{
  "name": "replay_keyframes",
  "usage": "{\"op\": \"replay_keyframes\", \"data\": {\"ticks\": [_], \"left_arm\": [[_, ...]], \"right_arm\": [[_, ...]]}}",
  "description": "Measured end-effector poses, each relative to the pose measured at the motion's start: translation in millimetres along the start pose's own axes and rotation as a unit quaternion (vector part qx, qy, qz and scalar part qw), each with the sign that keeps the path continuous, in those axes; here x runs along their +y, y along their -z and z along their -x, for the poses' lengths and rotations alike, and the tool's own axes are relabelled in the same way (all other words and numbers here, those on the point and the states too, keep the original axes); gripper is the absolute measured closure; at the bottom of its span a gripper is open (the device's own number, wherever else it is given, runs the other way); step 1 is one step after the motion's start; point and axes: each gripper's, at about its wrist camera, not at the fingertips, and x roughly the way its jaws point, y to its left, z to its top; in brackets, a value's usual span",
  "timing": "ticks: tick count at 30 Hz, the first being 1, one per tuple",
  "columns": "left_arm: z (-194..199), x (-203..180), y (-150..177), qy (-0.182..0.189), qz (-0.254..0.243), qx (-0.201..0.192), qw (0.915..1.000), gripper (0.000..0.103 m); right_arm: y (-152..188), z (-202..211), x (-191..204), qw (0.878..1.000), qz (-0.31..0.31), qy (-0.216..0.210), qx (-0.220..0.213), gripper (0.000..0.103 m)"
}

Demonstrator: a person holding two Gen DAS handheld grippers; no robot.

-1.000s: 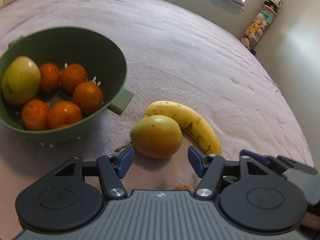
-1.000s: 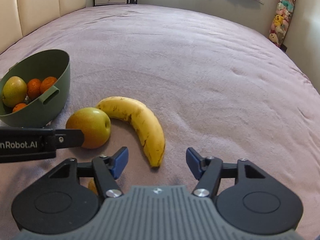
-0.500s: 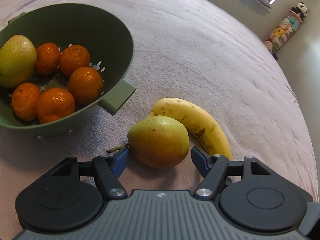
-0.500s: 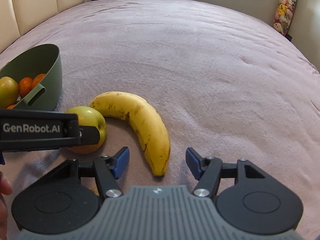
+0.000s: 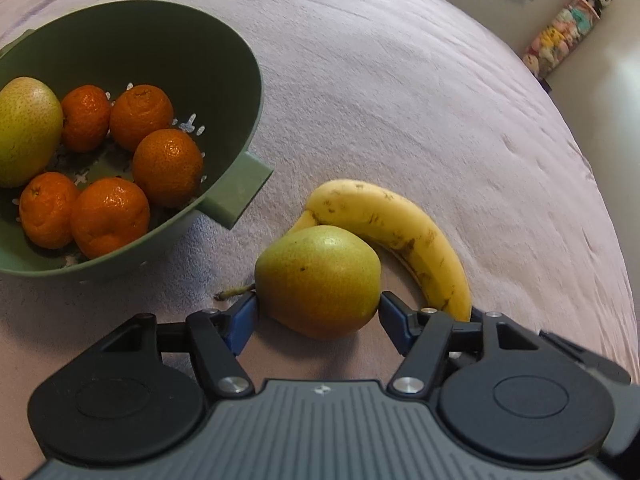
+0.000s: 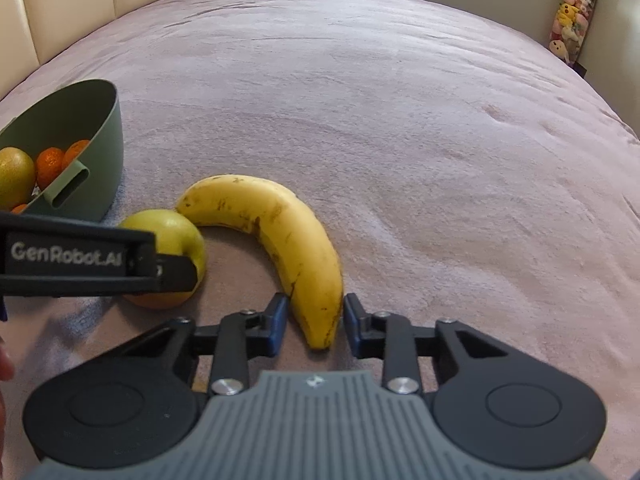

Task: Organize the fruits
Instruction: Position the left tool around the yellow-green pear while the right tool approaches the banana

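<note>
**Kid:** Where is the pear?

**Helper:** It lies on the pink bed cover, right between the two blue fingertips of the left hand-held gripper. The jaws have just been closing in, and both pads now touch the pear's sides. So the left one is clamped on the pear.

**Kid:** And the banana?

**Helper:** It lies on the bed cover too, curved, just beside the pear and touching it. Its near tip sits between the fingertips of the right hand-held gripper. Those jaws have just been closing as well. They stand close to the tip on both sides, but I cannot tell if they press on it.

**Kid:** What is in the green colander?

**Helper:** Five mandarins and another pear. The colander stands on the bed cover, to the left of the loose pear, near it but not touching.
</note>
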Motion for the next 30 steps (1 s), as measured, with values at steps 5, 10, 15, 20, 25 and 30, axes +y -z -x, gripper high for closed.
{"op": "replay_keyframes", "data": {"ticks": [5,10,15,20,25,30], "left_arm": [[8,7,0,0.016,-0.028,0.043,0.9985,0.036],[17,6,4,0.013,-0.057,0.075,0.9955,0.047],[27,5,9,-0.001,-0.063,0.083,0.9945,0.052],[35,20,13,-0.004,-0.038,0.086,0.9956,0.052],[46,26,19,-0.04,-0.038,0.074,0.9957,0.053],[61,45,16,-0.011,0.01,0.06,0.9981,0.053]], "right_arm": [[-1,6,0,1.0,-0.008,-0.003,0.005,0.078],[1,11,2,1.0,-0.012,-0.002,0.015,0.083],[7,19,3,0.999,-0.021,-0.007,0.031,0.091],[11,25,10,0.999,-0.016,-0.012,0.031,0.089],[9,33,29,0.998,0.013,-0.055,0.007,0.086],[7,26,44,0.997,0.029,-0.072,0.004,0.088]]}}
